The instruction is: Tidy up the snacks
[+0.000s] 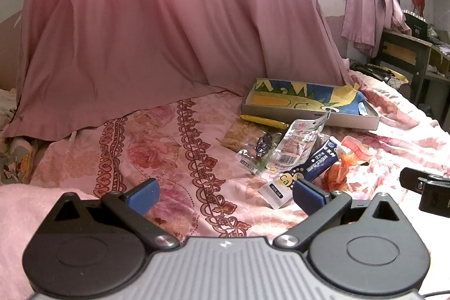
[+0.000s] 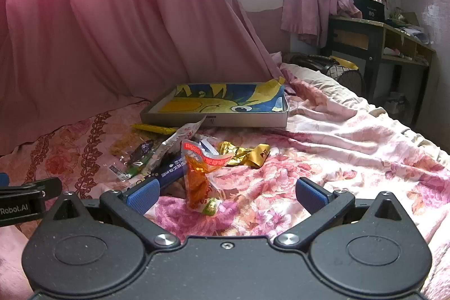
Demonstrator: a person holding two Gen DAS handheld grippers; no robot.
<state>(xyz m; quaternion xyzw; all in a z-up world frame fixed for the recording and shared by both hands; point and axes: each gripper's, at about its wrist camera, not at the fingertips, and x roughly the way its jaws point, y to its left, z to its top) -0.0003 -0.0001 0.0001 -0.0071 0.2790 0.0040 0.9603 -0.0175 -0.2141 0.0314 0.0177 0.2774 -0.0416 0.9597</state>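
Note:
Several snack packets lie in a loose heap on a pink floral bedspread [image 1: 174,148]. Among them are a dark blue stick pack [image 1: 317,162], a clear pouch with a barcode [image 1: 295,145], a yellow bar [image 1: 264,120], a brown cake [image 1: 242,135] and an orange packet [image 2: 198,179]. A gold wrapper [image 2: 244,155] lies to the heap's right. Behind the heap sits a shallow box [image 2: 213,120] lined with a blue and yellow picture. My left gripper [image 1: 225,194] stands open over the bedspread, left of the heap. My right gripper [image 2: 226,194] is open, the orange packet just ahead between its fingers, untouched.
A pink curtain [image 1: 146,27] hangs down onto the bed behind the box. A dark desk [image 2: 374,41] with shelves stands at the far right under a window. Rumpled bedding [image 2: 351,137] spreads to the right of the snacks.

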